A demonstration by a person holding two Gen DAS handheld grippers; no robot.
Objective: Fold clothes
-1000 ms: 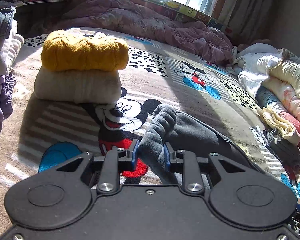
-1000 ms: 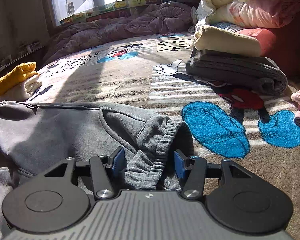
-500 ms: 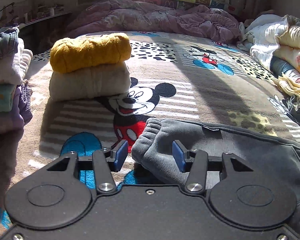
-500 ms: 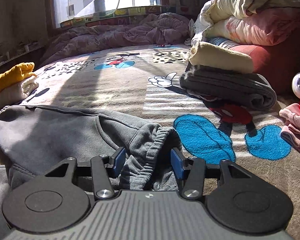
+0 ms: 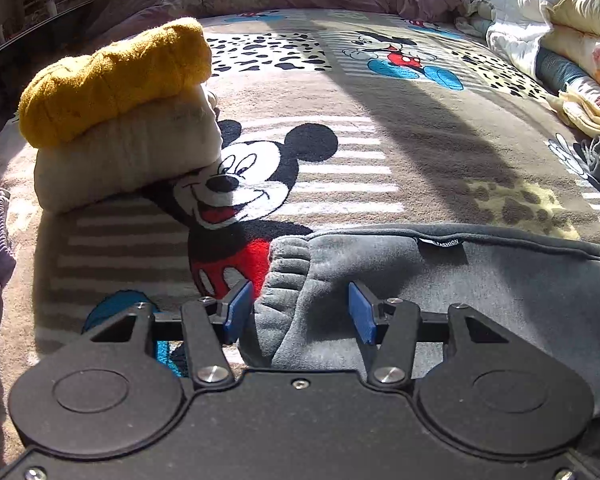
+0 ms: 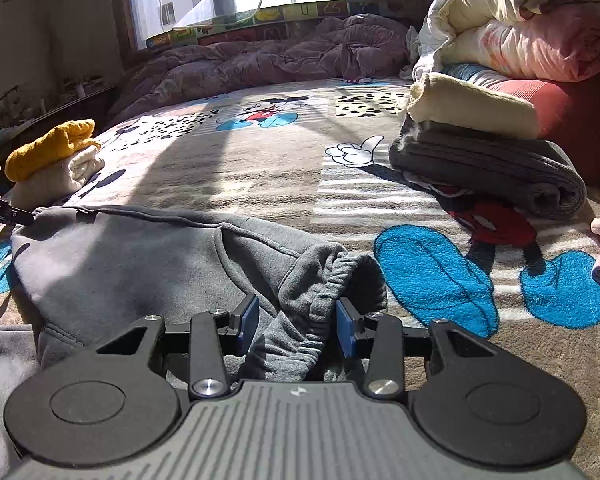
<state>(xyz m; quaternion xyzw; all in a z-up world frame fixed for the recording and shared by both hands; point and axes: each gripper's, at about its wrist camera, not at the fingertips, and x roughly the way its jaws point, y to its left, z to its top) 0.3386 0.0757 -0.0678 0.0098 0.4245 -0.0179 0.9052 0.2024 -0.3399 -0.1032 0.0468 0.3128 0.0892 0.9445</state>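
Straddling a ribbed cuff of the grey sweatshirt [image 5: 480, 292], the left gripper [image 5: 298, 312] has its blue pads [image 5: 236, 312] spread and opening; the left pad sits right beside the cuff, the right pad stands clear above flat cloth, so nothing is pinched. The right gripper [image 6: 296, 322] has its jaws closing around the garment's other cuff [image 6: 320, 292], a bunched, elastic-ribbed roll standing up between the pads; whether the pads already press on it is hard to tell.

The sweatshirt lies spread on a cartoon-mouse blanket [image 5: 340, 168], its long axis running side to side across both views. In the left view its seamed top edge with a small black label faces away from the camera, and the body runs off the right edge. In the right view the body stretches leftward, and its near part is hidden under the gripper housing.

Beyond, a mustard knit [image 5: 112, 80] rests on a folded cream garment [image 5: 128, 156]. To the right, a cream fold sits on a folded dark grey garment [image 6: 488, 176], with piled bedding behind, partly cut off. A rumpled purple quilt [image 6: 268, 64] lies under the bright window.
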